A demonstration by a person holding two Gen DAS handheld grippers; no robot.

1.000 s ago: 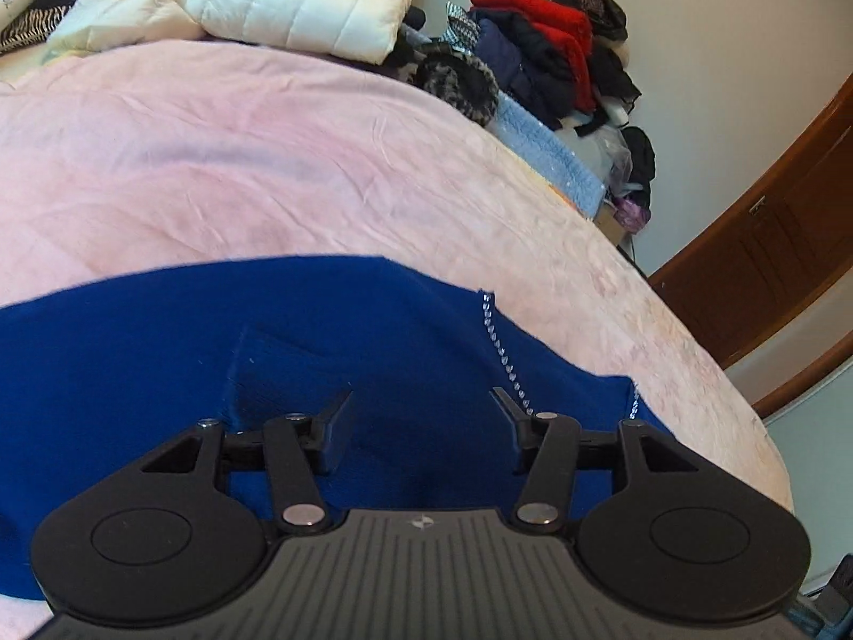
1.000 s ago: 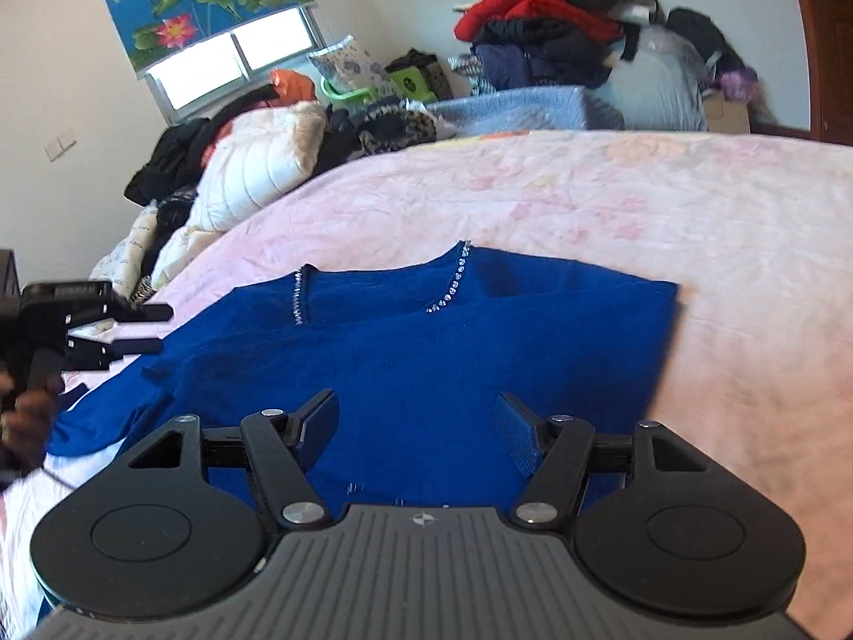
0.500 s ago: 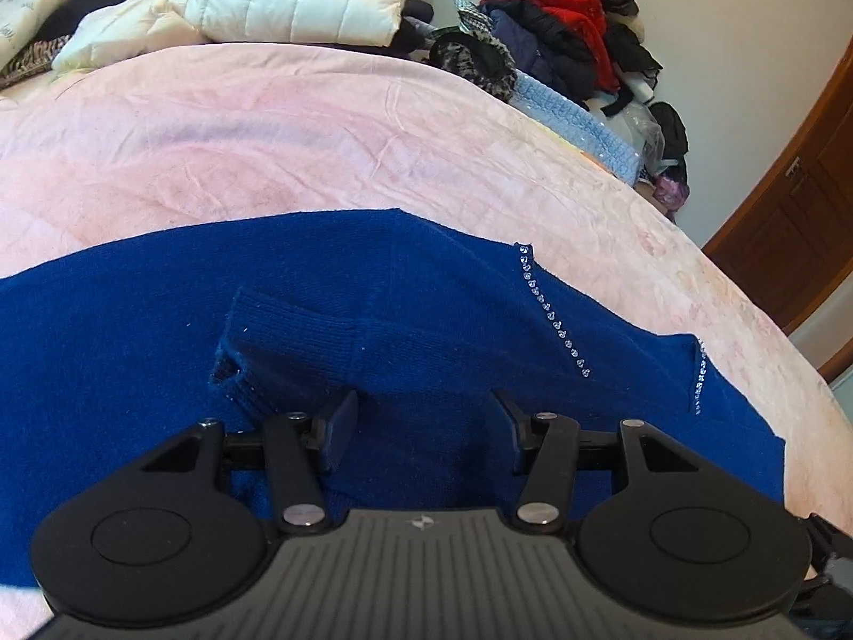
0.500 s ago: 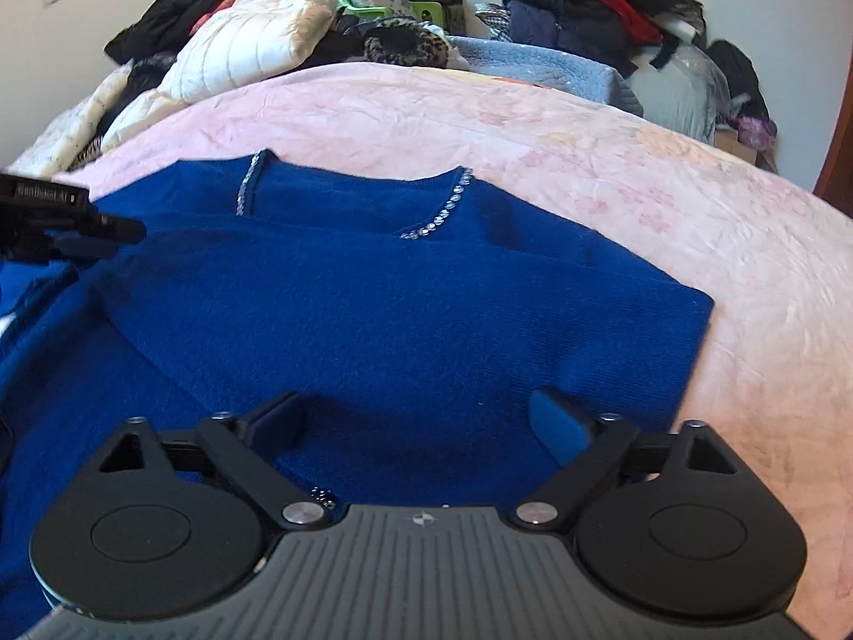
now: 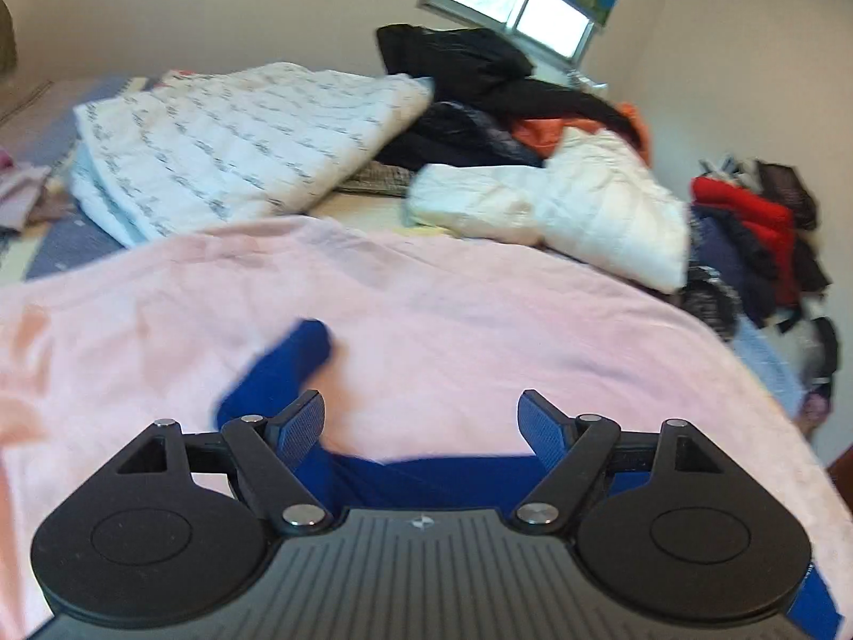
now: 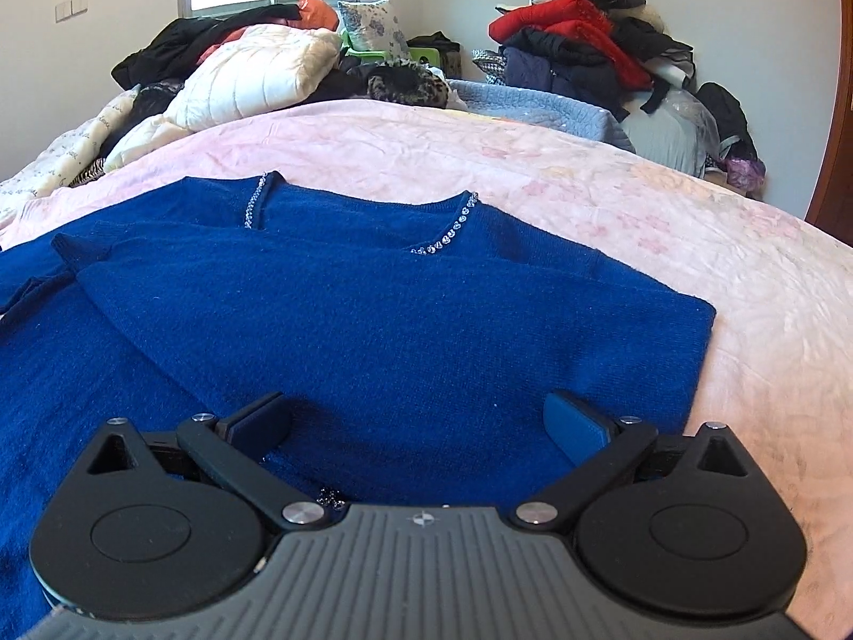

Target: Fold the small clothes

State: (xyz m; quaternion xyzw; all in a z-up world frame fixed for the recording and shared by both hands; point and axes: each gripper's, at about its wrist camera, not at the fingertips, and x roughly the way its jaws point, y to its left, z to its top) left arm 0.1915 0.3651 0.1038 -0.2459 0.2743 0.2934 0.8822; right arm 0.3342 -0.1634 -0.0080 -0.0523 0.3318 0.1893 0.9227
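Note:
A blue knit sweater (image 6: 373,320) with a rhinestone neckline (image 6: 453,229) lies flat on the pink bedspread (image 6: 693,245), its right side folded over the body. My right gripper (image 6: 421,421) is open and empty, low over the sweater's near part. My left gripper (image 5: 421,421) is open and empty. In the left wrist view a blue sleeve (image 5: 288,368) stretches across the pink bedspread (image 5: 480,309) past the left finger, and the sweater's edge (image 5: 453,474) shows under the jaws.
White quilts (image 5: 240,149) and a white puffer jacket (image 5: 586,208) lie at the bed's far side with dark clothes (image 5: 469,69). A pile of red and dark clothes (image 6: 576,37) stands by the wall. A blue blanket (image 6: 533,106) lies beyond the bed.
My left gripper has swung left off the sweater's body and opened wider; it now faces the sleeve and the window. My right gripper has opened wider and dropped lower over the sweater.

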